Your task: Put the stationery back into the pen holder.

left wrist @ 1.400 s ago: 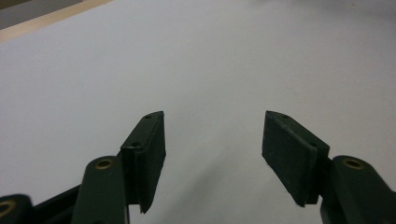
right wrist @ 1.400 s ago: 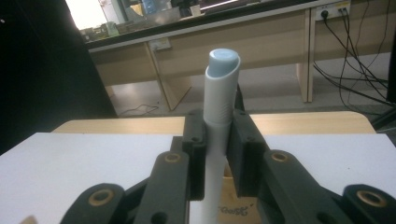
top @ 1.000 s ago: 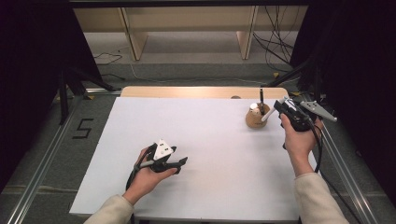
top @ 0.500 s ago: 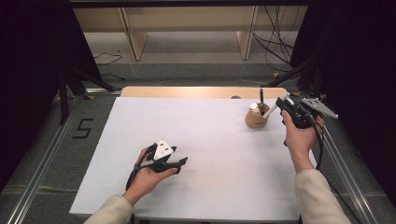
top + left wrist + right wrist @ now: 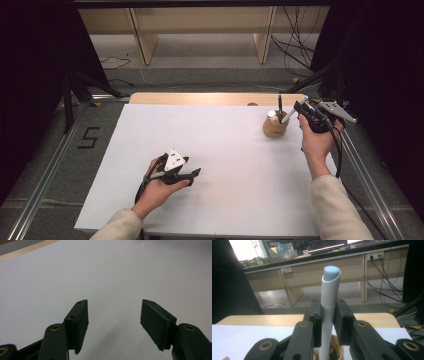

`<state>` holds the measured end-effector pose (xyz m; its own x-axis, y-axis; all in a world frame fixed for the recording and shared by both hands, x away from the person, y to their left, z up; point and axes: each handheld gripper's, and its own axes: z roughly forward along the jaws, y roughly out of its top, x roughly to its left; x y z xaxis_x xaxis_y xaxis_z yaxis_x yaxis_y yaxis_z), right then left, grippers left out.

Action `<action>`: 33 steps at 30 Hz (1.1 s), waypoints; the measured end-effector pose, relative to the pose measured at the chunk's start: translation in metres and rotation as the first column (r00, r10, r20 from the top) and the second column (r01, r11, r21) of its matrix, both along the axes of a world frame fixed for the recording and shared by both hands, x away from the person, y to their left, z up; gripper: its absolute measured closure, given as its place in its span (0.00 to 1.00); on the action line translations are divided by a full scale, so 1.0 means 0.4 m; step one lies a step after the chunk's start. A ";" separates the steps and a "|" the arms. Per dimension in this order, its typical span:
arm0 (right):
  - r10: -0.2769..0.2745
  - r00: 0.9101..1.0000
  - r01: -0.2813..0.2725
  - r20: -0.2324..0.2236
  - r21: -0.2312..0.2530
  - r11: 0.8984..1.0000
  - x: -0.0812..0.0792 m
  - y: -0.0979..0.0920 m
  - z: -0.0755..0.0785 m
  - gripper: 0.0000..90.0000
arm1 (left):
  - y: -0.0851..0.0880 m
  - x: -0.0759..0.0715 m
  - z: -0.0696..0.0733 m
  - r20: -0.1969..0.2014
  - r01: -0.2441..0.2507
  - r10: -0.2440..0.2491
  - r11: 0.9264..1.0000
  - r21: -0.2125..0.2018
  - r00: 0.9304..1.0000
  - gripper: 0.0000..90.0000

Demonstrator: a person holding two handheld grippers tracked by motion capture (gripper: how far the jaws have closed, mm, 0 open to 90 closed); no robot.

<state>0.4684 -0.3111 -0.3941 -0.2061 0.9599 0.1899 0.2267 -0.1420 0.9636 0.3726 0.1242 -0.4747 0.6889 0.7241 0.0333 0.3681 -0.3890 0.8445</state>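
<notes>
high view: nearest, the left gripper [image 5: 192,173] rests low on the white counter [image 5: 225,150], jaws spread wide around nothing. farther right, the right gripper [image 5: 300,108] clamps a white marker [image 5: 288,115] whose long axis tilts, lower end down in the brown cup [image 5: 275,128], blue-capped end toward the gripper. a black pen [image 5: 280,102] stands upright in the cup's far side.

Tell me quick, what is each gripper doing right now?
Left gripper: open, holding nothing, over the white table.
Right gripper: closed on a white pen that stands in the wooden cup.
</notes>
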 end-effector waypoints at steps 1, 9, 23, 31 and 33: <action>-0.001 1.000 0.001 -0.001 -0.003 1.000 0.002 0.000 -0.003 0.87 | 0.000 0.000 0.000 0.000 0.000 0.000 1.000 -0.001 1.000 0.43; -0.012 1.000 0.011 -0.024 -0.041 0.999 0.016 0.007 -0.024 0.87 | -0.002 0.000 -0.001 -0.001 -0.002 0.002 1.000 -0.005 1.000 0.43; -0.002 0.995 -0.007 -0.100 -0.097 0.995 0.032 0.028 -0.081 0.86 | -0.003 0.000 -0.002 -0.002 0.000 0.000 1.000 -0.004 1.000 0.43; 0.006 0.987 -0.022 -0.160 -0.097 0.995 0.007 0.028 -0.107 0.53 | 0.000 -0.001 -0.002 -0.005 0.000 0.000 1.000 -0.001 1.000 0.43; 0.012 0.985 -0.029 -0.171 -0.097 0.995 -0.014 0.030 -0.111 0.45 | 0.002 -0.001 -0.001 -0.003 -0.002 0.002 1.000 -0.003 1.000 0.43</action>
